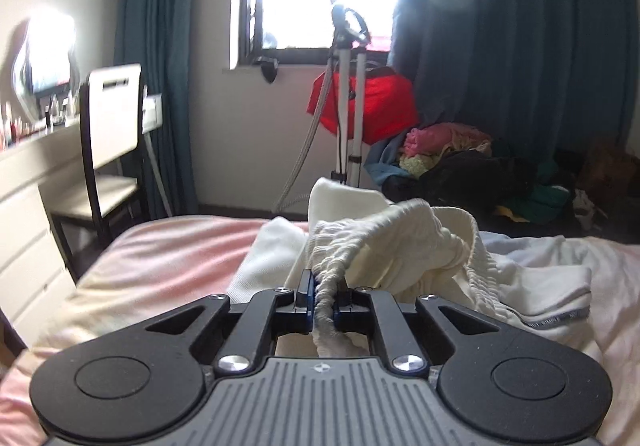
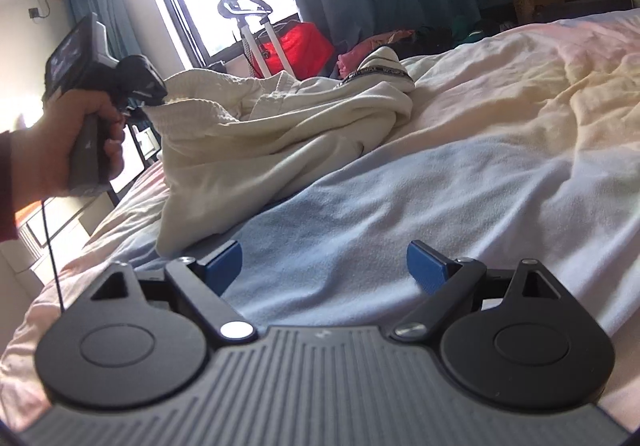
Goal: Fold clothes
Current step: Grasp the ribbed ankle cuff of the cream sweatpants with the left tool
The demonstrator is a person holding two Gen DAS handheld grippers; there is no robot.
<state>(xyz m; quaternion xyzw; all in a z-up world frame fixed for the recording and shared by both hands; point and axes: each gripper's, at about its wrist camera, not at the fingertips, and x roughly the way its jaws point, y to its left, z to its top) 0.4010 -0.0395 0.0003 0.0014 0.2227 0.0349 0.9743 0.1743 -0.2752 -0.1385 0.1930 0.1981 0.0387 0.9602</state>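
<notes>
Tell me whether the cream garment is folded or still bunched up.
Bunched up: the cream garment lies crumpled on the bed, its ribbed band pinched in the left gripper.

Left gripper [image 1: 322, 296]: matt black plastic-looking links, bright metal screw heads, ribbed grey body; smooth blue fingers [image 1: 307, 294] pinch a ribbed, gathered waistband.

Garment [image 1: 400, 242]: cream cloth, soft and matt, with a coarse knitted texture at the elastic band and a smoother weave at 3 o'clock, where a printed grey trim runs.

Right gripper [image 2: 324, 266]: the same matt black and ribbed grey finish; blue pads [image 2: 426, 272] smooth, slightly satin.

Bed sheet [image 2: 440, 185]: fleecy matt cloth in pale blue, pink and cream, rumpled.

Curtains [image 1: 520, 45], 1 o'clock: heavy teal cloth, matt.

Bag [image 1: 376, 101], 12 o'clock: red fabric with a slight sheen.

Chair [image 1: 108, 133], 9 o'clock: dark frame, smooth pale panels.
</notes>
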